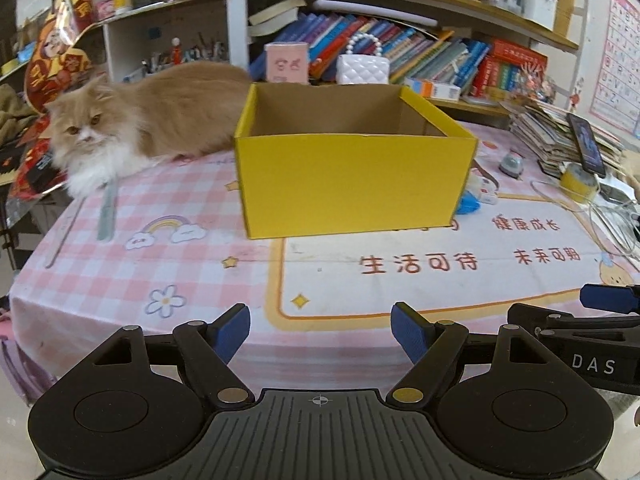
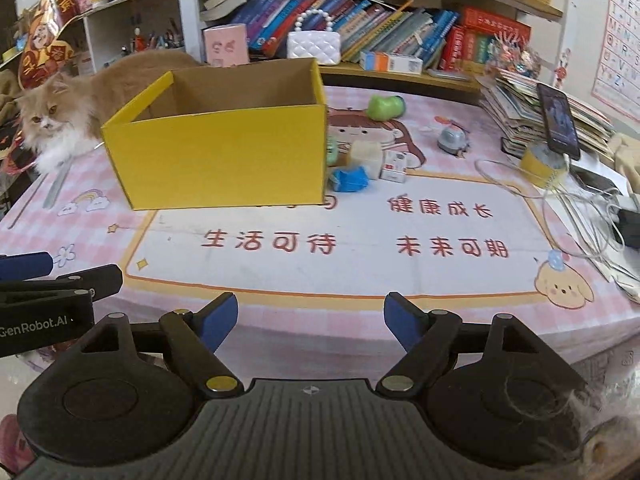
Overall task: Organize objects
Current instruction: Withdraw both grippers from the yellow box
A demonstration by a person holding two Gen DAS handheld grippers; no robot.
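Observation:
An open yellow cardboard box (image 1: 352, 176) (image 2: 220, 152) stands on the pink checked tablecloth (image 1: 132, 280), with nothing visible inside it. Just right of the box lie a blue crumpled item (image 2: 350, 179), a pale cube (image 2: 366, 156) and a small white carton (image 2: 394, 165). A green toy (image 2: 386, 107) and a grey toy (image 2: 452, 139) sit farther back. My left gripper (image 1: 320, 330) hovers open over the table's near edge, in front of the box. Beside it, my right gripper (image 2: 310, 320) is open too, with nothing between its fingers.
A long-haired ginger and white cat (image 1: 132, 120) lies on the table left of the box. At the right are a book stack (image 2: 520, 104), a propped phone (image 2: 558, 120), a yellow tape roll (image 2: 542, 166) and tangled cables (image 2: 592, 208). Bookshelves stand behind.

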